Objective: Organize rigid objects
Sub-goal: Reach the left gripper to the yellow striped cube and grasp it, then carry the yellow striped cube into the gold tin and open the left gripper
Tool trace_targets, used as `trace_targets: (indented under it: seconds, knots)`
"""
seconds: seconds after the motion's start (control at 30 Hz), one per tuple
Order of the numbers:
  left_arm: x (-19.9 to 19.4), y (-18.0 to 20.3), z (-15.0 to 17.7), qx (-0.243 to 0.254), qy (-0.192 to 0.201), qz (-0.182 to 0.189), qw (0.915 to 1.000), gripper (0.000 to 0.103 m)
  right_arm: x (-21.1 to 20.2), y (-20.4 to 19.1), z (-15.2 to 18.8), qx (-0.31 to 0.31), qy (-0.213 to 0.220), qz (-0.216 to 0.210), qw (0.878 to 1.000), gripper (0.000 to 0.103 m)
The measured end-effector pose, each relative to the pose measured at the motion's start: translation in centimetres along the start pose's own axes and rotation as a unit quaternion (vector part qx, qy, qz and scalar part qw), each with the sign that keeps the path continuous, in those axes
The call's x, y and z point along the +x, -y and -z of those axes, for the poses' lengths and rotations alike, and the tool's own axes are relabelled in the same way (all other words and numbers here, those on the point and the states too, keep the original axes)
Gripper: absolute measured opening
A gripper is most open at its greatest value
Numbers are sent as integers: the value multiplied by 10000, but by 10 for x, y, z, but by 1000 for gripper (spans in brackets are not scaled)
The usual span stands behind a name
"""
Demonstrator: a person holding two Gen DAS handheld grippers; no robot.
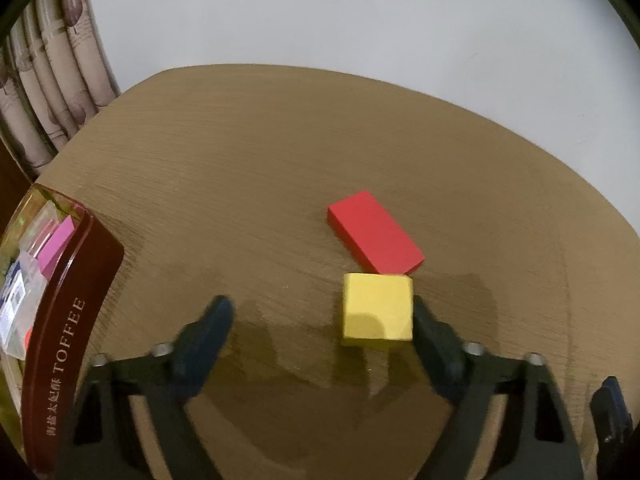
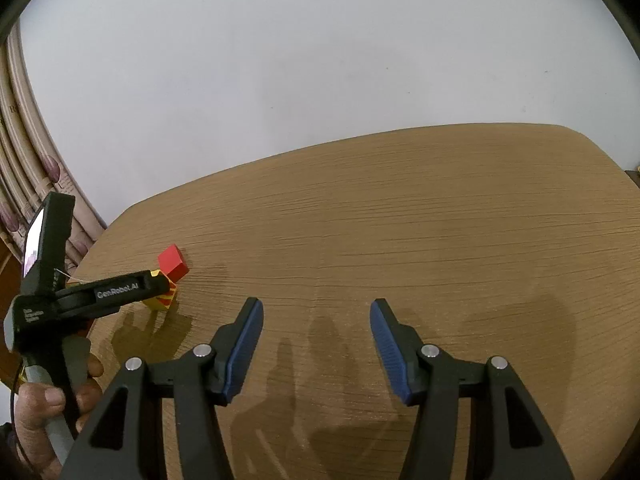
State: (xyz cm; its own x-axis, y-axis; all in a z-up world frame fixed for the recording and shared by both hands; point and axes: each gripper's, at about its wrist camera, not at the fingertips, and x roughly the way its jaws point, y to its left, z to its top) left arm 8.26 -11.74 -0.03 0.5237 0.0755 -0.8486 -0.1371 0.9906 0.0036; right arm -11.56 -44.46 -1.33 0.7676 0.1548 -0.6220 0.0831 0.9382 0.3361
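Item, grasp step: left gripper (image 1: 320,332) part-open, jaws straddling yellow block (image 1: 378,306), nothing yet clamped; right gripper (image 2: 316,344) half-open, empty; next: close squarely, clear of red block (image 1: 374,234).

A: Setting?
B: Home room, likely. Wood-grain surface (image 1: 280,140) with rounded corners, plain white wall (image 1: 360,12), patterned curtain (image 1: 52,80) at left.
A: Anything domestic on it?
B: Dark red toffee tin (image 1: 68,320) at the edge, small packets inside.
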Motion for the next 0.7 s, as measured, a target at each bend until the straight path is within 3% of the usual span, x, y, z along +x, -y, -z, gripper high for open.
trace_targets:
  seconds: [0.03,0.07,0.13,0.5,0.7]
  knots:
    - [3,2,0,7,-94,24,10000,52,0,0,0,0,-1,0,10000,57]
    - [4,2,0,16,-82,11,10000,47,0,0,0,-3,-2,1,10000,57]
    - [0,5,1,98,25,-89,9999,27,1,0,0,1,-1,-3,10000,57]
    - [-29,10,17,408,163,43,9990,27,-1,3,-1,68,-6,4,10000,57]
    - [-71,6,27,523,320,243,9978,27,3,4,-2,100,-12,11,9999,57]
